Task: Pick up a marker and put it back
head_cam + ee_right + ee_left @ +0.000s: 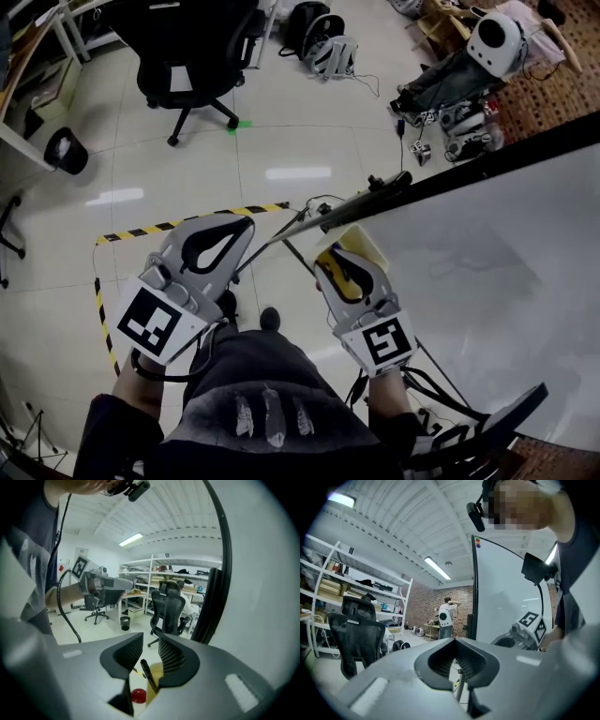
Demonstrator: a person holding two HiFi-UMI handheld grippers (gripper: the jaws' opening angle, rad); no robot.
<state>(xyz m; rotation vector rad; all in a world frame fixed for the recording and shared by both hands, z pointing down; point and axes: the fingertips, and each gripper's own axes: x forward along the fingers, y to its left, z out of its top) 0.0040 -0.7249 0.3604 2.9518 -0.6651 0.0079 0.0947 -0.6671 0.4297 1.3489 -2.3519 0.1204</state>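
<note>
In the right gripper view a black marker (146, 675) lies slanted just below the gap of my right gripper (151, 641), over a yellow holder (157, 673) and beside a red round cap (138, 695). The jaws stand apart and the pads do not press on the marker. In the head view my right gripper (336, 255) hangs over that yellow holder (364, 246) at the whiteboard's (487, 272) lower edge. My left gripper (246, 223) floats to the left of it, level, its tips (453, 640) together with nothing between them.
The whiteboard's black frame bar (450, 176) runs diagonally past the right gripper. A black office chair (187, 56), a small bin (66, 150) and yellow-black floor tape (187, 223) lie beyond. A white-headed robot (494, 42) with cables sits at the top right.
</note>
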